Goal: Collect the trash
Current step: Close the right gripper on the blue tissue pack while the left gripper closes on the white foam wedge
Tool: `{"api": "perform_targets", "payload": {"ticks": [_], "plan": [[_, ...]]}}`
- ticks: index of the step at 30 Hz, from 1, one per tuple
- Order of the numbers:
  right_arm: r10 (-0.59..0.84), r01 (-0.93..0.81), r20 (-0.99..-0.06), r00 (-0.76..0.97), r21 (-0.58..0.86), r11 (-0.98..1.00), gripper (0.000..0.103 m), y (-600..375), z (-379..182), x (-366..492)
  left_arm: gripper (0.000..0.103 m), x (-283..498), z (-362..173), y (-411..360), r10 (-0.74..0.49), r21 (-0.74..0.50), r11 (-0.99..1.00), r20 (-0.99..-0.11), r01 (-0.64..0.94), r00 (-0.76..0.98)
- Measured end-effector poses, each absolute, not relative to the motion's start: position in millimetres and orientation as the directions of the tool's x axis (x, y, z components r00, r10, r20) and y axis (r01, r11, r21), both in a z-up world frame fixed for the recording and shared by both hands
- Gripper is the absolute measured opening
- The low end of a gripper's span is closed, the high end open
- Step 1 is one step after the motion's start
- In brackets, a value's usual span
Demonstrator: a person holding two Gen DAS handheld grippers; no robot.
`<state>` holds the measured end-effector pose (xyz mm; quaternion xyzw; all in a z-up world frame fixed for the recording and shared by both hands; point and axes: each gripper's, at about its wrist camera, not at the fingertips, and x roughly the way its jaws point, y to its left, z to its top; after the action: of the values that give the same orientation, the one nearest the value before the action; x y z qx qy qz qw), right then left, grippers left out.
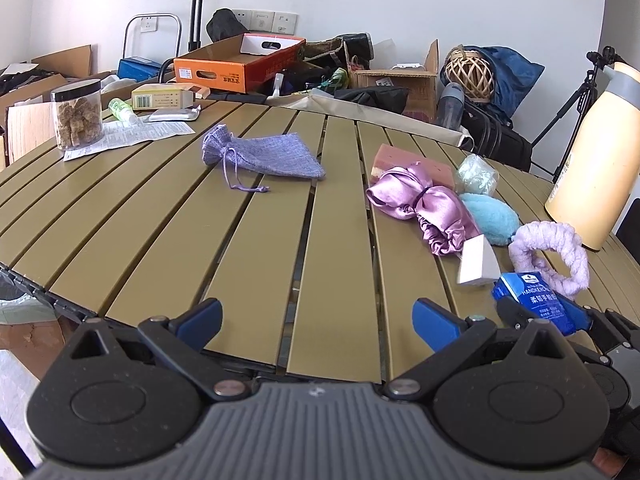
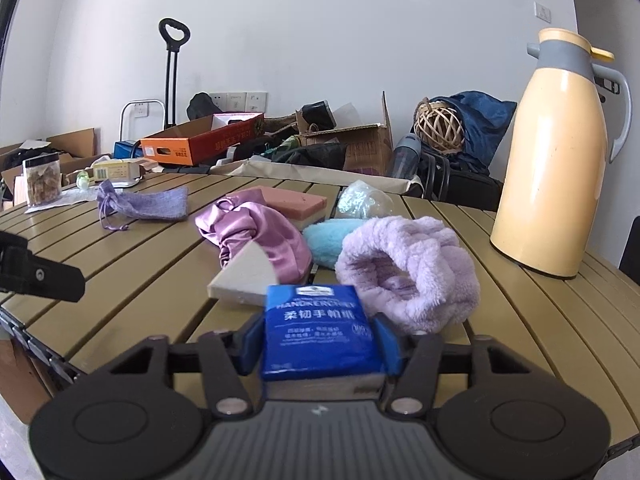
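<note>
Blue plastic handkerchief-tissue pack [image 1: 532, 298] sits at the slatted olive table's [image 1: 160, 216] near edge, pinched by the right gripper [image 1: 560, 312]; left gripper [image 1: 318, 314] gapes empty. Right wrist view: pads squeeze both sides; nothing binned yet, I judge.

blue tissue pack [image 2: 320, 332]: "HANDKERCHIEF" in white capitals; below it white Chinese characters "柔韧手帕纸"; smaller lines beneath too small to read | orange cardboard box [image 1: 224, 68]: dark Chinese characters on its side, not legible | small yellow box [image 1: 162, 98]: barcode, digits unreadable
</note>
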<state>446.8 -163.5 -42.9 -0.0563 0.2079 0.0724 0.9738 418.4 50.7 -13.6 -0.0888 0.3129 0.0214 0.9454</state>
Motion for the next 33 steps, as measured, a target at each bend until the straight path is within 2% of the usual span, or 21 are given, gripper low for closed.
{"api": "perform_targets", "payload": {"ticks": [8, 22, 33], "plan": [[0.145, -0.18, -0.411, 0.9, -0.048, 0.982, 0.05, -167, -40, 444, 0.103, 420, -12, 48, -0.019, -0.157, 0.983, -0.594, -0.092, 0.804], [0.127, -0.143, -0.276, 0.953, -0.037, 0.989, 0.05, -196, -12, 409, 0.103, 434, -8, 10, -0.061, -0.159, 0.987, -0.576, -0.038, 0.815], [0.06, -0.064, -0.242, 0.968, -0.009, 0.998, 0.05, -240, -7, 396, 0.103, 454, -6, -39, -0.072, -0.126, 0.992, -0.558, 0.002, 0.827]]}}
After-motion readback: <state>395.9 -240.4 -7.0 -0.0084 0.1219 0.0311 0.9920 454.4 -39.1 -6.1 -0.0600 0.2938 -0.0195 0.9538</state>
